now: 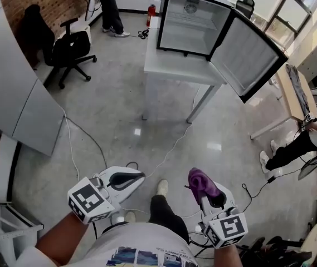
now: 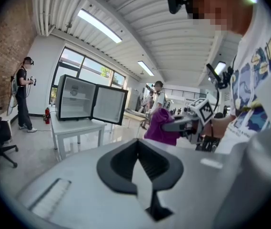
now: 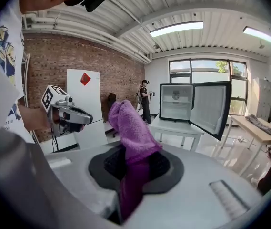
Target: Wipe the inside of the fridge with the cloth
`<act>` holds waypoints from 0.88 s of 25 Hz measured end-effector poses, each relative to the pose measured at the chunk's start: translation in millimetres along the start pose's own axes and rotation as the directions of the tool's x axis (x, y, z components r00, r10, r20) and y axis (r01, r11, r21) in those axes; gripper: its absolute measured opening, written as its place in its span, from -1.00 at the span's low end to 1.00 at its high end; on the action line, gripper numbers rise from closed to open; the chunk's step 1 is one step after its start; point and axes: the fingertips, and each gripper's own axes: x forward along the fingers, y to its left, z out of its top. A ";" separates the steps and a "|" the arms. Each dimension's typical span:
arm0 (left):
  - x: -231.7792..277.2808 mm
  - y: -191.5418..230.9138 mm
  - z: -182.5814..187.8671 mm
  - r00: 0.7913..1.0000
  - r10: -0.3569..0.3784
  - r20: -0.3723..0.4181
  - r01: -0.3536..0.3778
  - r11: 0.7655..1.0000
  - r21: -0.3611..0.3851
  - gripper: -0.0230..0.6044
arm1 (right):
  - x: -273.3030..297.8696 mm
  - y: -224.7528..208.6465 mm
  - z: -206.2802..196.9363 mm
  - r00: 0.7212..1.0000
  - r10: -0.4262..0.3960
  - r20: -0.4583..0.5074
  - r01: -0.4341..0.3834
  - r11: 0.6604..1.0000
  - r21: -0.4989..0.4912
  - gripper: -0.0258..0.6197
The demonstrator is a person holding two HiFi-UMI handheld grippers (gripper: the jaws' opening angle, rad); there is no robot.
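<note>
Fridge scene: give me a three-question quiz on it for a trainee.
1. True or false: the fridge has its door open.
2. The right gripper is shut on: A a sponge, B the cloth, C nothing.
3. Fill in: the fridge stands on a white ____.
Key: 1 true; 2 B; 3 table.

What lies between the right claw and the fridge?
Head view: grey floor crossed by a white cable, then the edge of the white table bearing the fridge.
</note>
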 end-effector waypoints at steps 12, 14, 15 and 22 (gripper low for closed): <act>142.1 100.3 112.9 0.994 0.102 0.043 -0.104 0.993 0.054 -0.91 | 105.5 -180.3 73.3 0.996 0.029 0.081 -0.026 0.999 -0.042 -0.75; 154.1 113.7 123.9 0.993 0.109 0.042 -0.111 0.992 0.065 -0.91 | 121.9 -197.3 81.6 0.996 0.020 0.092 -0.017 0.999 -0.029 -0.75; 158.9 122.0 128.3 0.993 0.113 0.042 -0.116 0.991 0.067 -0.91 | 130.4 -205.3 85.0 0.995 0.009 0.097 -0.007 1.000 -0.020 -0.75; 189.5 195.6 156.5 0.993 0.096 0.063 -0.101 0.993 0.067 -0.91 | 206.5 -250.2 123.0 0.988 -0.102 0.118 0.099 0.995 0.028 -0.75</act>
